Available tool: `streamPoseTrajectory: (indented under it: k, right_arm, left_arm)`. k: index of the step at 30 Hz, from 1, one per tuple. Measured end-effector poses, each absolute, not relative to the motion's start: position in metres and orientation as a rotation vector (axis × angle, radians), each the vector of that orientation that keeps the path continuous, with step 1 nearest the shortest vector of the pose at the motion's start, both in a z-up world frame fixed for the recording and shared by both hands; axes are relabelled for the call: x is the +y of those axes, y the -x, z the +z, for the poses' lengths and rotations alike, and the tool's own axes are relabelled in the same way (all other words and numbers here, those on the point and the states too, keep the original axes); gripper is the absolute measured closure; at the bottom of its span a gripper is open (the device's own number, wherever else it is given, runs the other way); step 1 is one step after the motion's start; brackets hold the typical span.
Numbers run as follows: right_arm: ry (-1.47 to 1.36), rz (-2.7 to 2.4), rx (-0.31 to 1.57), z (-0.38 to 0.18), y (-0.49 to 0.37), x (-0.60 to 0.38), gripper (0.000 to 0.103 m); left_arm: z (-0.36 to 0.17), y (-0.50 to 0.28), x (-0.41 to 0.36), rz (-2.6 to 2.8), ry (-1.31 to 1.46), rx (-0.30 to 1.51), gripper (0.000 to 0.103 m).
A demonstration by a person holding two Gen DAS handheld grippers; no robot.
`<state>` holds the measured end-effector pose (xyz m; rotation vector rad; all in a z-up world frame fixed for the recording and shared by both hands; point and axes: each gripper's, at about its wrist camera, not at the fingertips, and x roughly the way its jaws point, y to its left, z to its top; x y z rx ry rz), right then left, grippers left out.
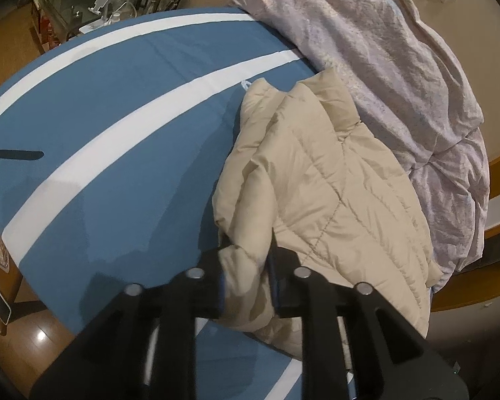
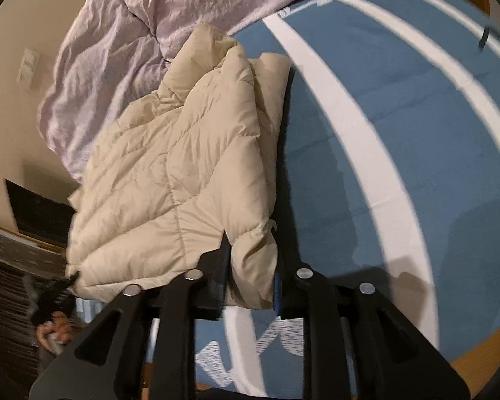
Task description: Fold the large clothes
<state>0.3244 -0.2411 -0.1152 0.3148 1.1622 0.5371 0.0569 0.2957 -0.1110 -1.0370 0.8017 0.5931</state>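
Note:
A beige quilted puffer jacket [image 1: 316, 183] lies folded on the blue sheet with white stripes [image 1: 116, 106], against a crumpled lilac duvet [image 1: 383, 50]. My left gripper [image 1: 246, 256] is shut on a puffy fold of the jacket's near edge, and the fabric fills the gap between its fingers. In the right wrist view the jacket [image 2: 170, 166] lies left of the bare sheet [image 2: 383, 116]. My right gripper [image 2: 251, 256] is shut on the jacket's near right corner. A blurred hand [image 2: 56, 330] with a dark tool shows at the jacket's lower left corner.
The duvet [image 2: 116, 33] is heaped along the wall side of the bed. A cluttered glass-topped side table [image 1: 76, 3] stands beyond the far corner. Wooden floor [image 1: 33, 336] shows below the bed's edge. A thin dark object [image 1: 13, 155] lies on the sheet at far left.

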Motion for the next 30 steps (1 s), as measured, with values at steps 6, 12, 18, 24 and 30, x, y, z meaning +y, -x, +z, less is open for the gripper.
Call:
streamPoseTrajectory:
  k: [6, 12, 18, 24, 30]
  right_arm:
    - [-0.212, 0.448, 1.042, -0.082, -0.322, -0.243, 0.059]
    - [-0.077, 0.515, 0.955, -0.059, -0.316, -0.210, 0.059]
    - [0.078, 0.590, 0.982, -0.077, -0.307, -0.169, 0.059]
    - [0.145, 0.559, 1.043, -0.109, -0.311, -0.163, 0.060]
    - [0.166, 0.558, 1.057, -0.119, -0.311, -0.159, 0.059]
  left_arm:
    - [-0.115, -0.061, 0.303, 0.601, 1.068, 0.821, 0.046]
    - [-0.121, -0.070, 0.306, 0.597, 1.072, 0.844, 0.038]
    - [-0.125, -0.077, 0.306, 0.598, 1.078, 0.849, 0.036]
    - [-0.130, -0.083, 0.307, 0.592, 1.093, 0.849, 0.034]
    - [-0.132, -0.087, 0.307, 0.585, 1.109, 0.841, 0.043]
